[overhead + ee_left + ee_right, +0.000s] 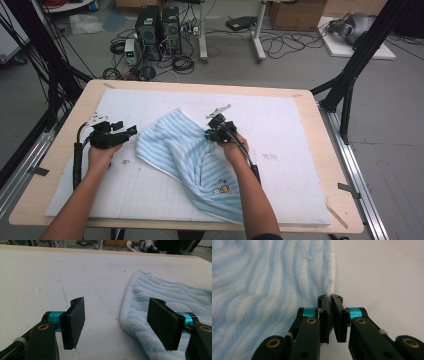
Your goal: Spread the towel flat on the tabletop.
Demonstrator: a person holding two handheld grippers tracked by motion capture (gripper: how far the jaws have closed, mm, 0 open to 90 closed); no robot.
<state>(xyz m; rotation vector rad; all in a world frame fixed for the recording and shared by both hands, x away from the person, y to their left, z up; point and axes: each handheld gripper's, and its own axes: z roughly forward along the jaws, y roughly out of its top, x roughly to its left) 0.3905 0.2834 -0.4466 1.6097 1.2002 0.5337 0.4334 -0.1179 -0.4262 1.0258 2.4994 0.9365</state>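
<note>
Striped towel, pale blue and white with a plush, ribbed pile, lies rumpled across the middle of a white foam mat marked with a faint grid, on a light wooden table. A small cartoon patch shows near the cloth's lower corner, and a soft ridge runs diagonally through its folds. The right gripper, held in the person's right hand, has its black jaws drawn together on the towel's white-bound right edge, the fabric pinched between the pads. The left gripper, in the left hand, sits just beside the towel's left edge with its jaws standing wide apart and nothing between them; one felt-faced pad hangs over the fleecy hem, the other over bare mat. Computer towers and tangled cables sit on the grey floor beyond.
</note>
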